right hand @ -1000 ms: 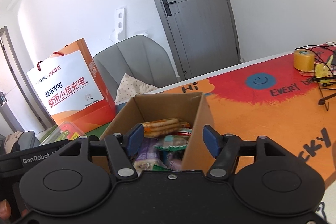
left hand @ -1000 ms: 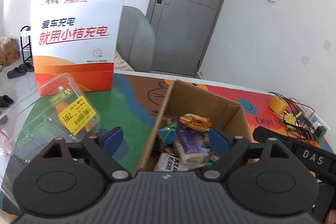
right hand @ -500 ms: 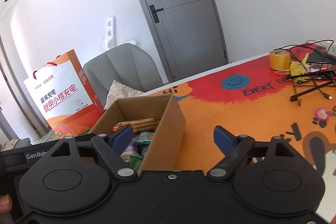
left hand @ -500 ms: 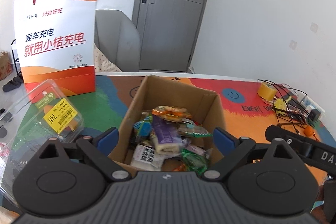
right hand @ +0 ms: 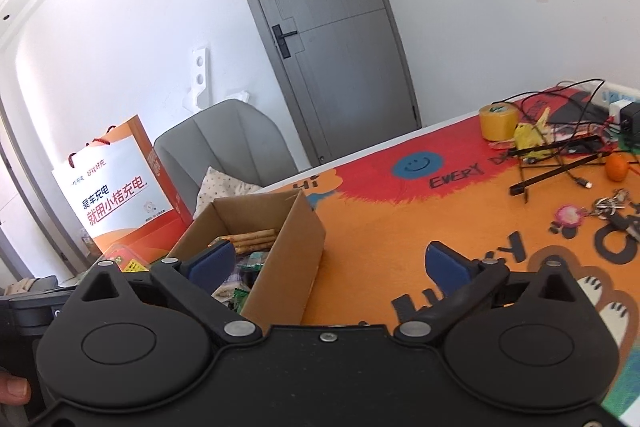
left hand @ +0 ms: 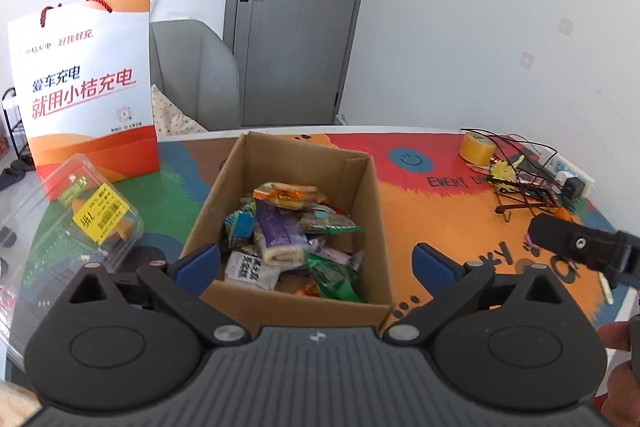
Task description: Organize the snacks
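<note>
An open cardboard box [left hand: 372,203] stands on the colourful table and holds several wrapped snacks, among them a purple packet [left hand: 276,231] and a green one [left hand: 332,275]. My left gripper [left hand: 316,263] is open and empty, hovering just before the box's near wall with a finger to each side. The box also shows in the right wrist view [right hand: 296,239]. My right gripper [right hand: 332,263] is open and empty, to the right of the box, its left finger [right hand: 212,261] over the box's near corner.
A clear plastic clamshell with a yellow label [left hand: 96,215] lies left of the box. An orange-and-white paper bag [left hand: 88,99] stands behind it. A tape roll [left hand: 474,147], cables, a black stand, keys and an orange [right hand: 616,166] lie at the right. A grey chair stands beyond the table.
Both grippers have opened wider and drawn back and up from the box. The right gripper has swung to the right, so the box now sits at its left.
</note>
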### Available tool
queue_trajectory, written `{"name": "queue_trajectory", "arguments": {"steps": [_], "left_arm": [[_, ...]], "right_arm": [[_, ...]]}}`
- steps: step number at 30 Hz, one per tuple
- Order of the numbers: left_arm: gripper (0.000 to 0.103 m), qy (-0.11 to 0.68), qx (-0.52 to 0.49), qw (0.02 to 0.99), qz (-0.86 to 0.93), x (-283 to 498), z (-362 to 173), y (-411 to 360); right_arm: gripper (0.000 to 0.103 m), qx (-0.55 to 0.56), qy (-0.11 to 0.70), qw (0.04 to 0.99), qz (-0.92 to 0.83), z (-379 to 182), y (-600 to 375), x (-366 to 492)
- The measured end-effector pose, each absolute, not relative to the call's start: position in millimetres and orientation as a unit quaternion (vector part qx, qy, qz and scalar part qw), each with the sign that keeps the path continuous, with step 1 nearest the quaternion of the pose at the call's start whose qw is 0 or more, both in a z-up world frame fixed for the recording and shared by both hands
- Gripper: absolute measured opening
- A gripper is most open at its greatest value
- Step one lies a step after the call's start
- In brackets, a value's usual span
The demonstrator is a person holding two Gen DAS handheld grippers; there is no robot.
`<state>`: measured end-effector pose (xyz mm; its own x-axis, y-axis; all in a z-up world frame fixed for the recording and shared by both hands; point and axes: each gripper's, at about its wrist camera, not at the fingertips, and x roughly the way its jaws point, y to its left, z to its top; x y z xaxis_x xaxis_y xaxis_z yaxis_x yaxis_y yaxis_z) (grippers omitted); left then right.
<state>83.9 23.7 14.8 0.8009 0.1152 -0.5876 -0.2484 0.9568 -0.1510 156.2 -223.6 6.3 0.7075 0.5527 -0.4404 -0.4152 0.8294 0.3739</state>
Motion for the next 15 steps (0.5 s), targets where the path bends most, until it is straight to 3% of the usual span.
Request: {"name": "queue_trajectory", "arguments": {"steps": [15], "left_arm": [[0.103,0.299,-0.106,0.944,0.092,46.1,27.1,15.2]], "right_arm": [[0.103,0.109,0.271,0.924,0.247,17.3,-254.8,128.5]]}}
